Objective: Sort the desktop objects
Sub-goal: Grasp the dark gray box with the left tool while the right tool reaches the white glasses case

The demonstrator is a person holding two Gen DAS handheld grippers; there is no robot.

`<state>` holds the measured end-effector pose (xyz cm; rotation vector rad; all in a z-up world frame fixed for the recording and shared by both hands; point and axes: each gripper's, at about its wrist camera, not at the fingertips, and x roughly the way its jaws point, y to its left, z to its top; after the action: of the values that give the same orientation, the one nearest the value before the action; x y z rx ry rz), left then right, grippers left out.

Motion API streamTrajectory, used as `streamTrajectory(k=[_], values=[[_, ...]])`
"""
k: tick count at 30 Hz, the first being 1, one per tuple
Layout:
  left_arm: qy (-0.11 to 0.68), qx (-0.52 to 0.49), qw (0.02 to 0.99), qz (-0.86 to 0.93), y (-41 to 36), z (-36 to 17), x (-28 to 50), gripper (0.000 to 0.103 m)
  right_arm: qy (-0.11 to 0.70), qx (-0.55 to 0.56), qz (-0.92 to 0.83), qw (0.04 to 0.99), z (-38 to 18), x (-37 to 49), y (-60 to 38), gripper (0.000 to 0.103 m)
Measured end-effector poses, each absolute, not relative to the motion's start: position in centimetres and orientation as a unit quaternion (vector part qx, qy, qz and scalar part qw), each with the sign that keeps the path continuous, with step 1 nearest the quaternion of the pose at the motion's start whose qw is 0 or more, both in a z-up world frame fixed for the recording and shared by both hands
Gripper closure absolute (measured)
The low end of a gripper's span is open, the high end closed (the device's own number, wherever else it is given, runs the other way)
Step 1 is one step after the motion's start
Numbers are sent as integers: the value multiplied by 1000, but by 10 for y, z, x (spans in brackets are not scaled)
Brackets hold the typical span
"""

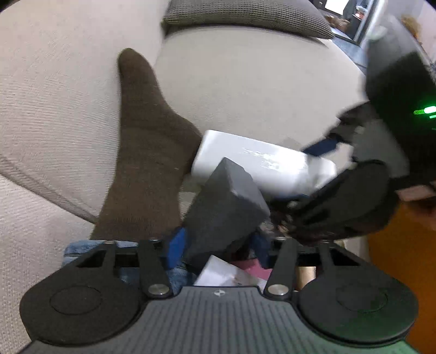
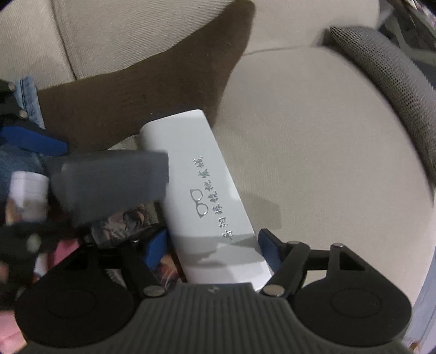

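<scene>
A dark grey box (image 1: pixel 226 207) stands tilted on a pile of small items on a beige sofa (image 1: pixel 259 89). My left gripper (image 1: pixel 219 246) has its blue pads against the box's two sides and is shut on it. Behind it lies a white glasses case (image 1: pixel 253 163) with silver print. In the right wrist view the glasses case (image 2: pixel 207 196) lies lengthwise between the pads of my right gripper (image 2: pixel 212 247), which is open; its right pad sits at the case's edge and a thin gap shows on the left. The grey box (image 2: pixel 109 182) overlaps the case's left side.
A brown sock (image 1: pixel 147 152) lies along the sofa seam, left of the case. A grey knit cushion (image 1: pixel 245 16) rests at the back. Under the box are white paper (image 1: pixel 226 272), printed cards (image 2: pixel 128 220) and blue denim (image 1: pixel 79 250). An orange surface (image 1: pixel 395 258) is at the right.
</scene>
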<state>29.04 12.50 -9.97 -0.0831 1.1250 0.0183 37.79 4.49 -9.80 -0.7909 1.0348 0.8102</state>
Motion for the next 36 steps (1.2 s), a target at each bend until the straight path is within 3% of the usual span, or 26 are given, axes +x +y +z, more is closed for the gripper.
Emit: streamTrajectory(k=[6, 19, 36], values=[[515, -45, 856, 17, 135, -88, 285, 64, 489, -310, 366, 728, -81, 378, 30, 36], [468, -95, 878, -9, 155, -32, 216, 64, 538, -200, 391, 720, -32, 326, -12, 39], [446, -131, 885, -35, 134, -1, 124, 64, 543, -168, 356, 742, 6, 211, -79, 42]])
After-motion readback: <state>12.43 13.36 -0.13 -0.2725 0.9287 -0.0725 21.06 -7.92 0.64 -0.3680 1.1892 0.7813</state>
